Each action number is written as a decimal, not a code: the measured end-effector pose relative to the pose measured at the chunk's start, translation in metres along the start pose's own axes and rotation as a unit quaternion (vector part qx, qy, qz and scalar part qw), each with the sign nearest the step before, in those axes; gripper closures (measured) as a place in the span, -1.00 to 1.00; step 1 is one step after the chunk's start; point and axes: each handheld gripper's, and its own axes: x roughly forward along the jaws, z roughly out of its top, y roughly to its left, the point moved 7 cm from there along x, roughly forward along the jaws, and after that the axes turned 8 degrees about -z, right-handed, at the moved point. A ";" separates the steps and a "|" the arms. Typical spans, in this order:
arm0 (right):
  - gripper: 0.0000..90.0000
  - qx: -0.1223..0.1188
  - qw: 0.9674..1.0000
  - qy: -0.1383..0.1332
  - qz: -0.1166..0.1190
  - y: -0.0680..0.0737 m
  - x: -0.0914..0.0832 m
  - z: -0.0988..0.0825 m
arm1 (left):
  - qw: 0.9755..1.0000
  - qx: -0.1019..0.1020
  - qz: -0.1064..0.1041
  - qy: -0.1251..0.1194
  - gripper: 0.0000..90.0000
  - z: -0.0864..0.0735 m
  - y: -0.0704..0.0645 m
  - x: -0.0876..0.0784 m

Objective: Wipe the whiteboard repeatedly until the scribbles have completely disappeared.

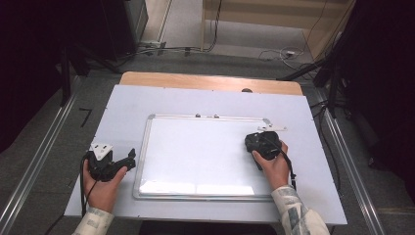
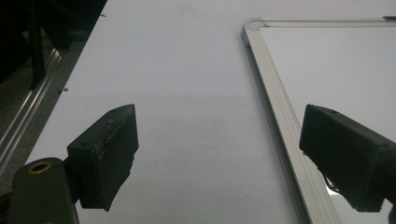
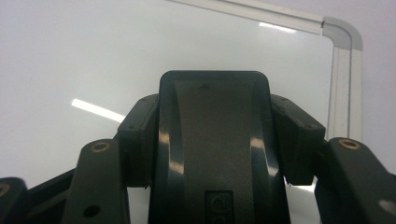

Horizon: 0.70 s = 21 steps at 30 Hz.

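A whiteboard [image 1: 195, 152] with a silver frame lies flat in the middle of the table. My right gripper [image 1: 257, 142] rests over its right part, near the top right corner, and is shut on a black eraser [image 3: 215, 154] with glossy sides. In the right gripper view the jaws press on both sides of the eraser above the white surface [image 3: 93, 56]. My left gripper [image 1: 128, 161] is held just left of the board's frame [image 2: 275, 116], low over the table. Its jaws stand wide open with nothing between them [image 2: 219, 121].
A pale sheet [image 1: 122, 112] covers the table, and a wooden strip [image 1: 205, 81] shows at the far edge. A small white piece [image 1: 271, 128] lies by the board's top right corner. Metal rails [image 1: 39, 156] and cables run along the floor on both sides.
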 end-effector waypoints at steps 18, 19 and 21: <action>-0.14 -0.019 1.000 0.001 0.016 0.019 -0.027 -0.028 | 1.000 0.000 0.000 -0.001 -0.72 0.000 0.000 -0.001; -0.13 -0.023 1.000 0.003 0.020 0.024 -0.032 -0.032 | 1.000 0.000 0.000 -0.001 -0.72 0.000 0.000 -0.001; -0.14 -0.027 0.999 0.001 0.020 0.026 -0.033 -0.033 | 1.000 0.000 0.000 0.000 -0.72 0.000 0.000 0.000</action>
